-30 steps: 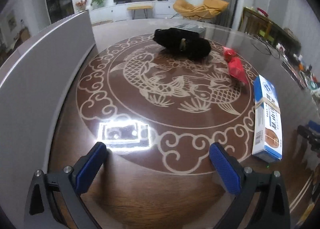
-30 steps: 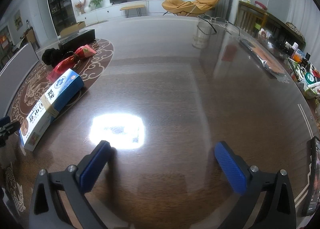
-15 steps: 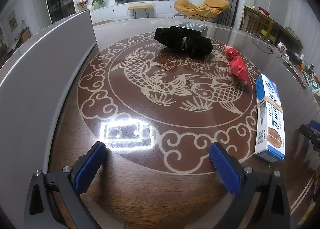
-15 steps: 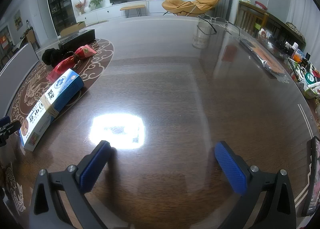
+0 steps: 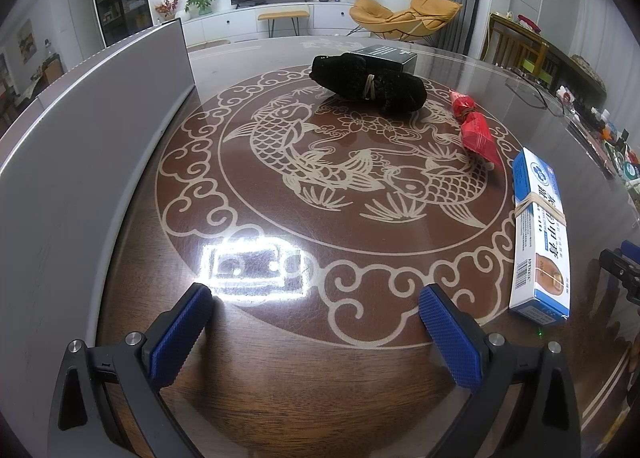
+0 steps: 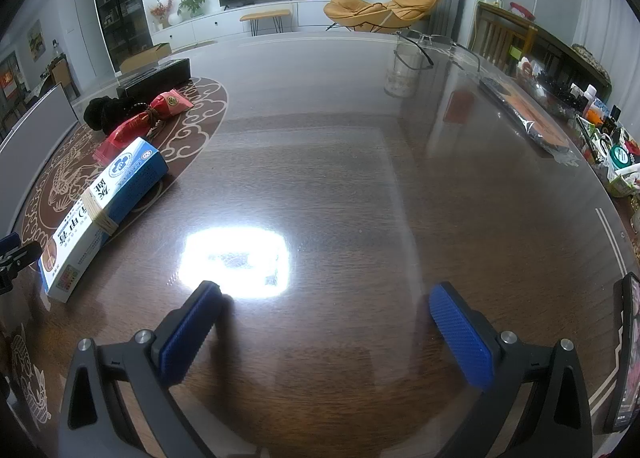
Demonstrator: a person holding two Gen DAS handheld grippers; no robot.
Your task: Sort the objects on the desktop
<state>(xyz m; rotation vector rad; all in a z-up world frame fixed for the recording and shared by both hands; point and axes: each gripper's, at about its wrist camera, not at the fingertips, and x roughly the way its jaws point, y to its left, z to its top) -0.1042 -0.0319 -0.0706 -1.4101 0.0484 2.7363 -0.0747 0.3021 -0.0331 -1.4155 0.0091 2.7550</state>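
On the dark wooden table's fish medallion lie a black cloth bundle (image 5: 368,83) tied with a band, a red snack packet (image 5: 474,129) and a black box (image 5: 385,55) behind the bundle. A blue and white carton (image 5: 538,230) bound with rubber bands lies at the right. My left gripper (image 5: 312,320) hovers open over the medallion's near rim, holding nothing. In the right wrist view the carton (image 6: 106,212), red packet (image 6: 138,124) and bundle (image 6: 106,110) sit far left. My right gripper (image 6: 326,318) stands open above bare table.
A long grey panel (image 5: 80,130) runs along the table's left side. A glass jar with spectacles on it (image 6: 404,72) stands at the back, a wrapped flat packet (image 6: 524,114) at the right, and a phone (image 6: 628,354) at the near right edge. Clutter fills the far right.
The left wrist view has shifted slightly, so the objects sit a little further right and lower. The right gripper has stayed still. Both stay open.
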